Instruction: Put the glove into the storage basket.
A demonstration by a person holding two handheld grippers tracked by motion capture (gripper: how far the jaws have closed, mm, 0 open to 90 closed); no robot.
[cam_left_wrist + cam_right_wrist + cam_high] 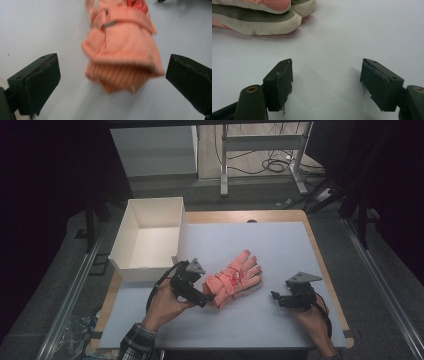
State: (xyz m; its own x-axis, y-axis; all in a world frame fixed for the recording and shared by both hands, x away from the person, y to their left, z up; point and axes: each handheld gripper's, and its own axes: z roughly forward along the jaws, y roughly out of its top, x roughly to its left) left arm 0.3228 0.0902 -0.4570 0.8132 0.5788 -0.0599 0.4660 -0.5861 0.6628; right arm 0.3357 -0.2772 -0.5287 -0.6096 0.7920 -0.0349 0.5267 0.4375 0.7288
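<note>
Salmon-pink fabric marks the glove (234,280) lying near the middle of my pale grey desk (280,250), fingers pointing away from me and to the right, cuff toward my left claw (206,298). From the high view, that claw hovers just at the cuff with its jaws spread and nothing between them. My right claw (278,298) sits well to the right of the glove, jaws apart, with bare desk between it and the glove's fingertips. A white open box (150,237) stands at the far left corner of the desk, its near wall just beyond my left hand (162,307). Open surface runs wide along the near edge and the far right.

In the left gripper view, the ribbed cuff of the glove (120,60) lies ahead between my two wide-set jaws, touching neither; the picture is blurred.

In the right gripper view, my jaws stand apart over bare desk, and the glove's cream-edged, grey-palmed fingers (262,17) lie ahead at upper left, clear of both.
</note>
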